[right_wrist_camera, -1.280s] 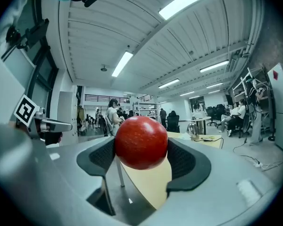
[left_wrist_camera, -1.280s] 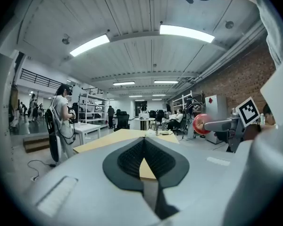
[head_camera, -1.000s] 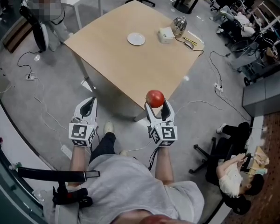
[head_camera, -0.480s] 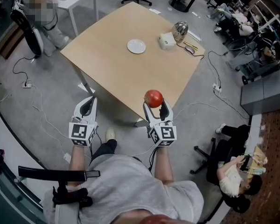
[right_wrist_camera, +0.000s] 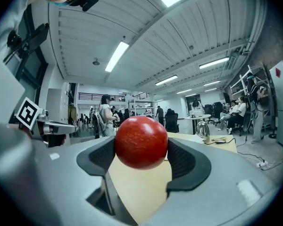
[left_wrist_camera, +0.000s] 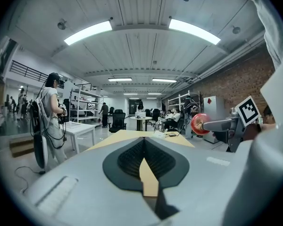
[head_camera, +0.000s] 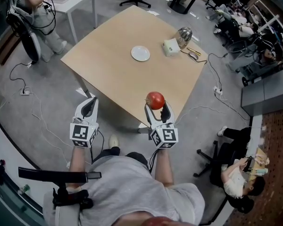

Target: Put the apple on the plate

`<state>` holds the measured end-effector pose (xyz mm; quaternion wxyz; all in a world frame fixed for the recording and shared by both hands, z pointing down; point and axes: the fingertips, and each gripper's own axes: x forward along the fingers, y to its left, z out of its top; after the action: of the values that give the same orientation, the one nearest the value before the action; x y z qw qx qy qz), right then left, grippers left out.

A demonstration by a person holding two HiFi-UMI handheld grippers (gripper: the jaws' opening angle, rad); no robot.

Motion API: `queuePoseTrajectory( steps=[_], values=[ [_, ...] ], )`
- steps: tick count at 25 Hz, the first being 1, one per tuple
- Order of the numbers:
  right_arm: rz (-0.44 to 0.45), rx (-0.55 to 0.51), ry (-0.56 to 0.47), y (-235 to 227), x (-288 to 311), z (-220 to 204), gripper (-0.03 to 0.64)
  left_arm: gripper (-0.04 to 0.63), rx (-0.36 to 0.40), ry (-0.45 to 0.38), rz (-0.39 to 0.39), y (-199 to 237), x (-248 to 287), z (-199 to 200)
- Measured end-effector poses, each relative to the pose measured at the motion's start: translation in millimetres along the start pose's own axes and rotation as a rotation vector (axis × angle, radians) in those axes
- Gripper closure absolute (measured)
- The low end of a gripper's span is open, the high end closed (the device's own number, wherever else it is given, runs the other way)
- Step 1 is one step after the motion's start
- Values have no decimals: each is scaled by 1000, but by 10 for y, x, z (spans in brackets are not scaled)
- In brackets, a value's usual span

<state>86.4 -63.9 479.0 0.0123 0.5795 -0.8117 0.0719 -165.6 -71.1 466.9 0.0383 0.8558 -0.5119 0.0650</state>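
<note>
The red apple (head_camera: 155, 100) is clamped between the jaws of the right hand-held gripper (head_camera: 156, 105), by the near edge of the table (head_camera: 108, 69). The white plate (head_camera: 140, 53) lies well apart, farther across. The left hand-held gripper (head_camera: 88, 108) is closed on nothing.

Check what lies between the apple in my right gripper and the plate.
Only bare table, seen in the head view: nothing stands between the apple, held in the right gripper, and the plate.

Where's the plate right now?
In the head view, the plate sits on the wooden table, upper centre, just left of the small white box, apart from it.
</note>
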Motion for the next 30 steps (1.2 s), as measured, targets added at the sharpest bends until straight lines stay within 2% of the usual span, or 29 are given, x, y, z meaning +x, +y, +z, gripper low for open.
queuePoseTrajectory(
  steps=[4, 19, 30],
  values=[
    [-17, 1, 4, 37, 174, -2, 268, 575, -10, -1, 0, 220, 66, -18],
    [-31, 4, -14, -106, 360, 99, 268, 575, -14, -10, 9, 331, 277, 67],
    [-12, 1, 9, -488, 981, -7, 268, 575, -14, 13, 8, 466, 926, 3]
  ],
)
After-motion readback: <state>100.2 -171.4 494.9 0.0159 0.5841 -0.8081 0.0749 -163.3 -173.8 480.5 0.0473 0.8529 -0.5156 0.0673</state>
